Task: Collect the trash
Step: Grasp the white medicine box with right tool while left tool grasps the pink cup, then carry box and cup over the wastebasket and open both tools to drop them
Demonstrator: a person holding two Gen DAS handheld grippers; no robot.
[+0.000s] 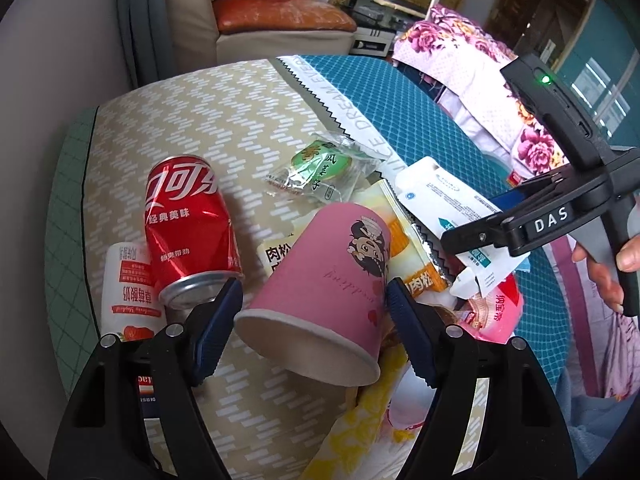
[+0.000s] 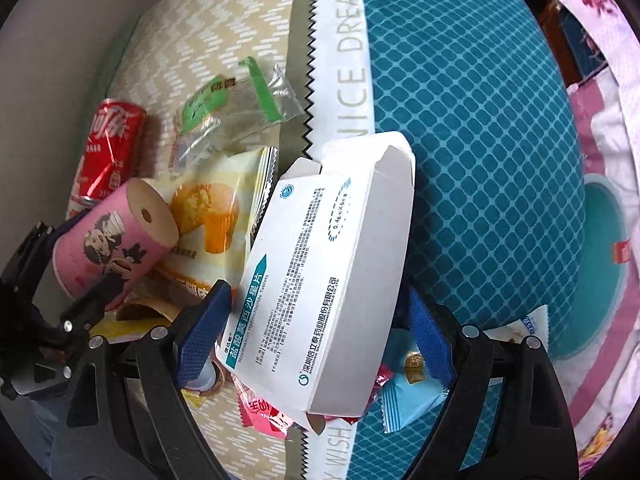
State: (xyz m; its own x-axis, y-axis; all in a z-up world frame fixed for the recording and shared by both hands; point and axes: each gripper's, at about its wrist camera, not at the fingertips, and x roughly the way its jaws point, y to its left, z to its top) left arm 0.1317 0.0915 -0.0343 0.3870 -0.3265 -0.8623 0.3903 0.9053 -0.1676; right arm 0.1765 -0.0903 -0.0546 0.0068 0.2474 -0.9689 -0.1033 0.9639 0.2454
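Observation:
A pink paper cup (image 1: 324, 292) lies on its side among trash on the patterned cushion (image 1: 208, 120). My left gripper (image 1: 312, 304) is open, with one finger on each side of the cup; it also shows in the right wrist view (image 2: 108, 240). My right gripper (image 2: 320, 308) is shut on a white medicine box (image 2: 320, 264) and holds it; the box also shows in the left wrist view (image 1: 448, 208). A dented red cola can (image 1: 188, 224), a white yogurt bottle (image 1: 124, 292), a green snack wrapper (image 1: 320, 168) and a yellow cake wrapper (image 2: 216, 208) lie around the cup.
Pink and blue candy wrappers (image 2: 404, 392) lie under the box. The cushion's right half is teal (image 2: 460, 120). A floral quilt (image 1: 480, 64) lies to the right, a sofa (image 1: 272, 20) behind.

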